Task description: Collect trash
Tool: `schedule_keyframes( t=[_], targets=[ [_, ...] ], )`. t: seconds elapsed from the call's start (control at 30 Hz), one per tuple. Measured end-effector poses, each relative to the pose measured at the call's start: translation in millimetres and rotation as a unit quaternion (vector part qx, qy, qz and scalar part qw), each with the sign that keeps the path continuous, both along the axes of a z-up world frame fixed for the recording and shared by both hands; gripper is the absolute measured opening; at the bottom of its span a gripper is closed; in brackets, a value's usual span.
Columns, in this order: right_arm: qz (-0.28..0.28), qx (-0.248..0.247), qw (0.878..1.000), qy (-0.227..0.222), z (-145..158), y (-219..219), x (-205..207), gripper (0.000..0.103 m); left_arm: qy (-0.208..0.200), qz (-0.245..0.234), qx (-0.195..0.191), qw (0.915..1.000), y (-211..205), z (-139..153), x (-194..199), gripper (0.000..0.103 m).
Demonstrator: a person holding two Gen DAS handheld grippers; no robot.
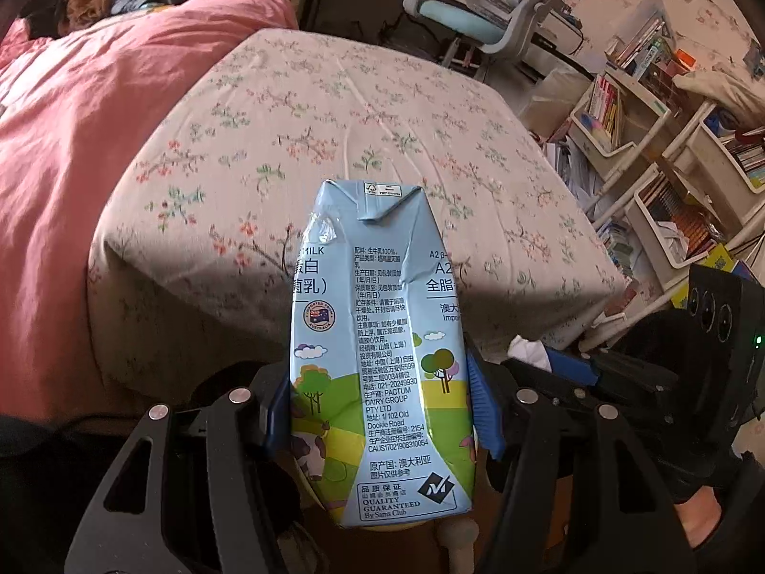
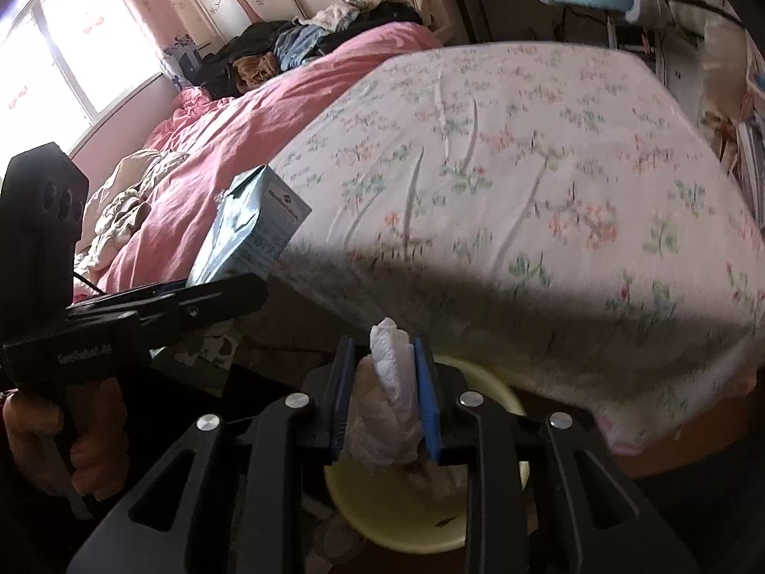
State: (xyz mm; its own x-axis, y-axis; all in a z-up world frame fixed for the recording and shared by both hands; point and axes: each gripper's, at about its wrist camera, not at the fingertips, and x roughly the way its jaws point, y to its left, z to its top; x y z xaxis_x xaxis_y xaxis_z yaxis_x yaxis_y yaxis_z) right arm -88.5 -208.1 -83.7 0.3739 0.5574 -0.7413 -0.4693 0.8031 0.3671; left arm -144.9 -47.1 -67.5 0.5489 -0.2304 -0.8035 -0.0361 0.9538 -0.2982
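Observation:
My left gripper (image 1: 380,411) is shut on a light blue milk carton (image 1: 377,349), crumpled at the top, held upright in front of the bed's edge. The carton (image 2: 253,225) and the left gripper (image 2: 158,306) also show at the left of the right wrist view. My right gripper (image 2: 385,397) is shut on a crumpled white tissue (image 2: 392,382), held just above a pale yellow bin (image 2: 497,399) on the floor by the bed. More white paper lies inside the bin. A sliver of the bin (image 1: 406,526) shows under the carton in the left wrist view.
A bed with a floral sheet (image 1: 334,119) and a pink quilt (image 1: 71,143) fills the middle. Clothes (image 2: 296,43) are piled at its far end. A desk chair (image 1: 492,5) and white book shelves (image 1: 645,143) stand to the right.

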Motion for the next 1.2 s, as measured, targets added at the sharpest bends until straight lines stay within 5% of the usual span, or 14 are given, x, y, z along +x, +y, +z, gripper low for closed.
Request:
schedule_keyframes(
  t=[0.1,0.3,0.5,0.73,0.93,1.1,1.2],
  targets=[
    [-0.016,0.013,1.000,-0.002,3.4,-8.2,-5.4,0.055,0.017,-0.004,-0.005,0.9998,-2.8,-6.4,-4.9,0.058],
    [-0.065,0.047,0.997,-0.003,5.0,-24.7,-4.7,0.061,0.074,-0.044,-0.015,0.9961,-20.8,-27.2,-18.3,0.058],
    [-0.091,0.054,0.994,-0.006,6.9,-33.1,-2.6,0.065,0.115,-0.092,0.021,0.9889,-47.1,-41.3,-25.5,0.066],
    [-0.115,0.054,0.992,-0.017,8.8,-43.1,-2.3,0.072,0.110,-0.055,0.035,0.9918,-36.1,-39.1,-21.6,0.079],
    [-0.132,0.030,0.989,-0.063,21.4,-43.9,-6.2,0.073,0.007,0.040,0.031,0.9987,-6.9,-4.5,-20.1,0.085],
    [-0.142,-0.003,0.974,-0.174,51.5,-33.0,-14.5,0.085,-0.100,0.128,0.051,0.9854,22.3,37.8,-12.6,0.093],
    [-0.139,-0.016,0.963,-0.229,70.0,-24.5,-12.3,0.091,-0.126,0.138,0.066,0.9801,35.0,59.9,1.8,0.095]
  ],
)
